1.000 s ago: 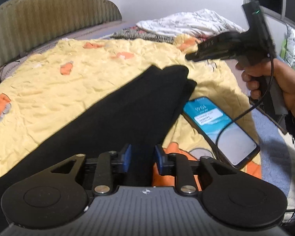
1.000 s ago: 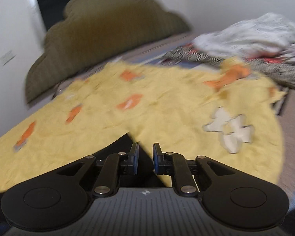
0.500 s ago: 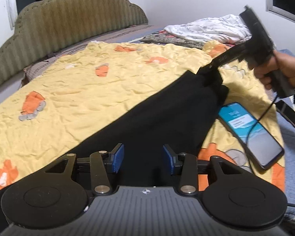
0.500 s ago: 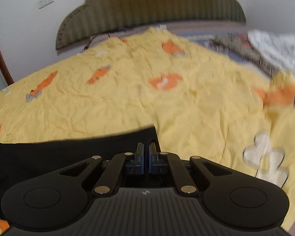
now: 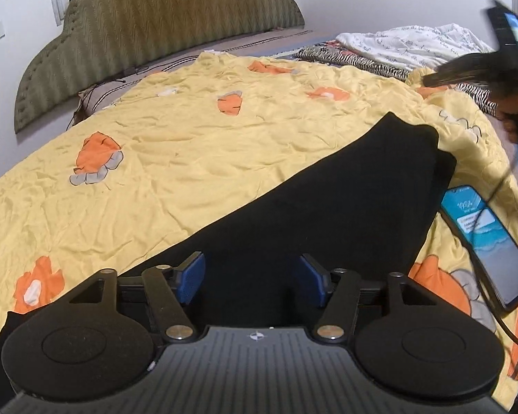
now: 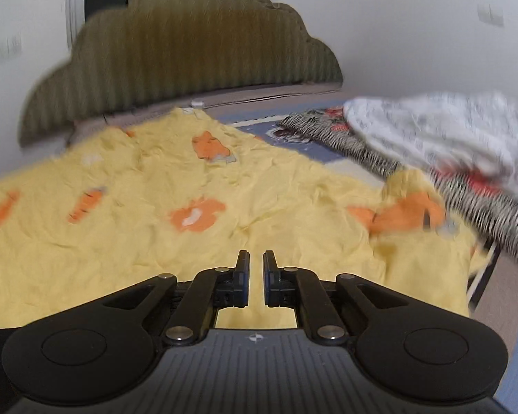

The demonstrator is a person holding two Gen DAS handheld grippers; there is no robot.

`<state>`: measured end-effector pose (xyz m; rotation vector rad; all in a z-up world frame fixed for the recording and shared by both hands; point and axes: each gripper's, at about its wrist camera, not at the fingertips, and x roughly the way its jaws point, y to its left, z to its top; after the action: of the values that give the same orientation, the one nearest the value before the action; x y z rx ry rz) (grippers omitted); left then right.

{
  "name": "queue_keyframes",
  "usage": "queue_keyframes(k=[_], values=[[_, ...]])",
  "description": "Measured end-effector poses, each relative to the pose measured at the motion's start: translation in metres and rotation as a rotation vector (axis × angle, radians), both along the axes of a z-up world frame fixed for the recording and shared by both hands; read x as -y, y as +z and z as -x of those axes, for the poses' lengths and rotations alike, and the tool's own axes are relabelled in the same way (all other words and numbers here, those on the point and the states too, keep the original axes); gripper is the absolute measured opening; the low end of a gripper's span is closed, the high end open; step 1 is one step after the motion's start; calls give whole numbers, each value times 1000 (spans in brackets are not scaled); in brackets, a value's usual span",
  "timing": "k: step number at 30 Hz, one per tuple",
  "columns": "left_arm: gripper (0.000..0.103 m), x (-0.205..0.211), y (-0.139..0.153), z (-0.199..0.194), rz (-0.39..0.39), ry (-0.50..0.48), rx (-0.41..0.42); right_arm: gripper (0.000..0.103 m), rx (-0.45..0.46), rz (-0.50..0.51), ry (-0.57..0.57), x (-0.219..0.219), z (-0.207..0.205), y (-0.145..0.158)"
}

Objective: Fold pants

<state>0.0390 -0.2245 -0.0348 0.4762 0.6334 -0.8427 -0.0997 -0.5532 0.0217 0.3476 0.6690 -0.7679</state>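
Lying doubled lengthwise across the lower centre of the left wrist view, the black pants (image 5: 328, 200) look half folded on the yellow bedspread (image 5: 190, 145), the left gripper (image 5: 255, 277) just spreading, empty, above them and the right gripper (image 6: 255, 281) nearly closed on nothing, with the crosswise fold seemingly left.

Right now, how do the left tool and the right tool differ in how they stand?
The left tool has just been opening and stands wide; the right tool is almost shut, with a thin gap. The left tool sits over the black pants; the right tool has only the yellow blanket beyond its tips. Shared: neither grips any cloth.
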Motion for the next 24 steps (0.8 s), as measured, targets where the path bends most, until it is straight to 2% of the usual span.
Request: queue_keyframes(k=[4,6,8,10,11,13,14,15,16,18,19,20,22,24], values=[[64,4,0,2,18,-18,-7,20,171,-390,62,5,41,-22],[65,8,1,6,40,-47,-31,39,230,-528,84,1,46,-37],[68,11,2,12,42,-61,-32,52,219,-597,125,-4,36,-46],[69,13,1,16,28,-62,-7,52,188,-592,137,-7,17,-47],[69,13,1,17,21,-57,6,52,202,-617,146,-5,4,-45],[70,14,0,16,7,-33,13,52,314,-720,222,1,-26,-40],[70,14,-1,14,3,-19,9,57,386,-767,250,7,-40,-37],[70,14,-1,11,-1,-8,1,62,441,-784,248,13,-51,-34],[70,14,0,8,-4,3,-9,62,437,-739,214,17,-60,-28],[71,10,0,5,-4,15,-17,64,302,-549,150,13,-68,-10],[73,7,-1,4,-3,15,-15,64,259,-456,160,7,-67,-2],[74,6,-1,3,-4,17,-12,64,260,-404,179,2,-61,3],[75,4,-4,3,-12,20,-9,64,300,-387,181,-4,-40,6],[75,5,-6,1,-18,21,-16,64,307,-432,130,-3,-19,-1]])
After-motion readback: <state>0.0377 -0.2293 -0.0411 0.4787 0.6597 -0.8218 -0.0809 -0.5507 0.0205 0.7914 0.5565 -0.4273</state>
